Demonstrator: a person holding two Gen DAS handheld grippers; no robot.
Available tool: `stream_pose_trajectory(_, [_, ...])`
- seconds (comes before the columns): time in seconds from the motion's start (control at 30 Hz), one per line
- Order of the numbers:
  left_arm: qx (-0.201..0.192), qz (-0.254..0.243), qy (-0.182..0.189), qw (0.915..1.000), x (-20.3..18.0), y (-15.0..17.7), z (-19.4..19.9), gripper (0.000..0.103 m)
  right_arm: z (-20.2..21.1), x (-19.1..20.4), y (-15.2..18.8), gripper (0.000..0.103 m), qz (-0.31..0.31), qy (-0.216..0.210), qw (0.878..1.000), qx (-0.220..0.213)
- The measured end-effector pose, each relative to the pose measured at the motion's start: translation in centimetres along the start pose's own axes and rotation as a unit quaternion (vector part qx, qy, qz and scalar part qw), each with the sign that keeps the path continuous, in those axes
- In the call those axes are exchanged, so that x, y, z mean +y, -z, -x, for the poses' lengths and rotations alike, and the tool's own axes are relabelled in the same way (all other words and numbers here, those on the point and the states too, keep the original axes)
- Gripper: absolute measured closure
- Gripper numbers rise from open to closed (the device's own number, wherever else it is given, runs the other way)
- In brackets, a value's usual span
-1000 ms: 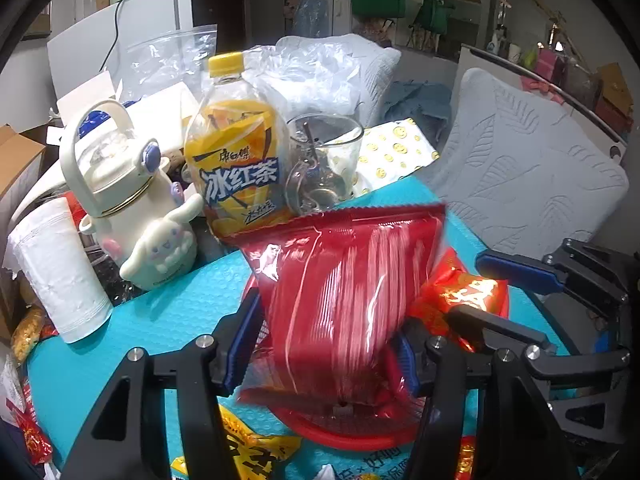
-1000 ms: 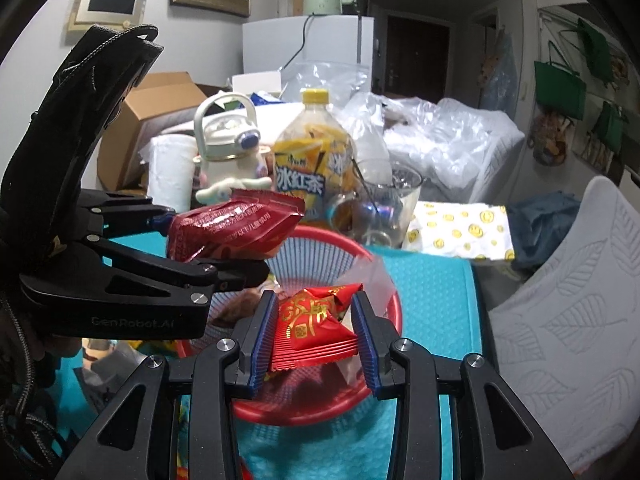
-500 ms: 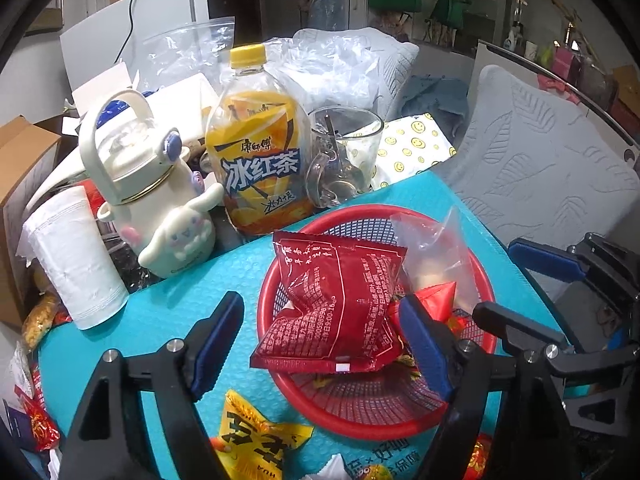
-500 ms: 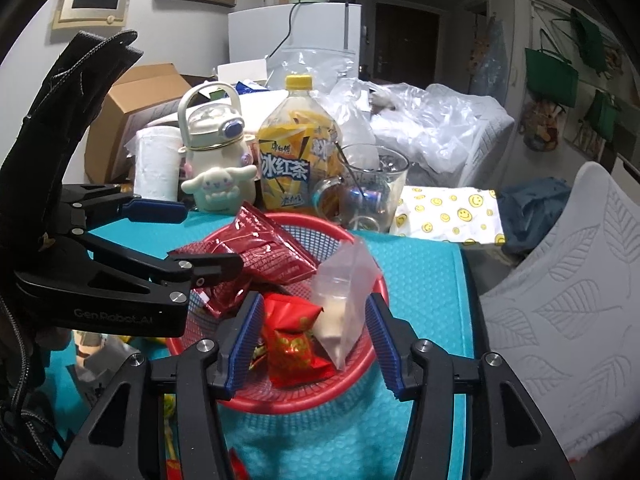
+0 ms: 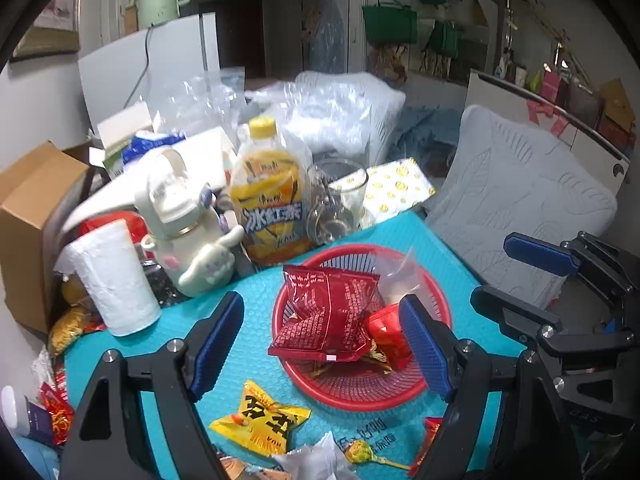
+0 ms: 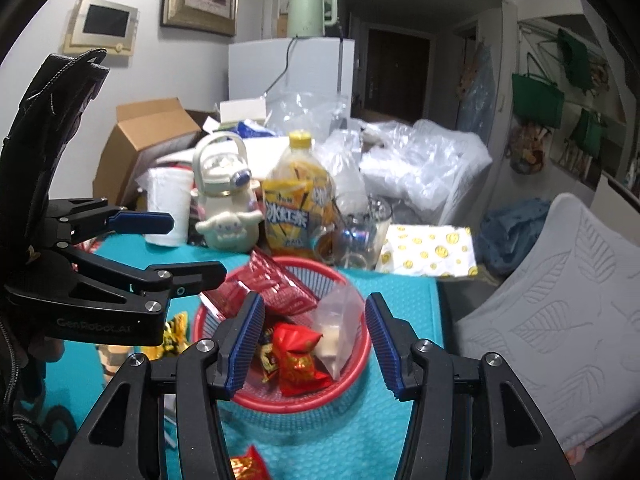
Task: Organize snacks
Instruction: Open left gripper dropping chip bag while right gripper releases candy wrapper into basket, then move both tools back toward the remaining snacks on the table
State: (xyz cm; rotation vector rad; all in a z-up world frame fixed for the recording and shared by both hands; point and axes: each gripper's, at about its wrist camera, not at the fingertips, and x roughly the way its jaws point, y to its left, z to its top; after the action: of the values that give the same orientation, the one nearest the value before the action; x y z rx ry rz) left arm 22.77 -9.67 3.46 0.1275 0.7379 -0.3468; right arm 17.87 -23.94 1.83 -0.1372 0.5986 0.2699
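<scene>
A: Both drops done? 
B: Yes. The left claw (image 5: 320, 344) and right claw (image 6: 314, 344) gape empty above the red basket (image 5: 360, 394), where the red packet (image 5: 324, 316) lies. 
A: Next? 
B: The yellow snack (image 5: 260, 420) beside the basket; approach it low and pinch its middle.

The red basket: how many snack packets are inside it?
3 that I can see: a big dark red packet at the left, a small bright red one beside it, a clear bag at the right. Others may lie underneath.
</scene>
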Motion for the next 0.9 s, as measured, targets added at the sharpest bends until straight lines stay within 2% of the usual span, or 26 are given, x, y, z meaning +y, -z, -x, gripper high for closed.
stream_pose_trajectory(0.43, [-0.055,-0.008,-0.006,0.9984,-1.0,0.7,8.5,0.024,7.4,2.3,-1.0,0.051,0.013,0.009,0.999,-0.050])
stream_pose_trajectory(0.6, [-0.066,-0.008,-0.006,0.9978,-1.3,2.0,11.4,0.024,9.8,3.3,-0.6,0.047,0.014,0.008,0.998,-0.063])
stream_pose_trajectory(0.9, [-0.077,-0.010,0.000,0.9970,-1.7,4.9,15.4,0.024,13.4,5.9,0.7,0.047,0.019,0.004,0.997,-0.077])
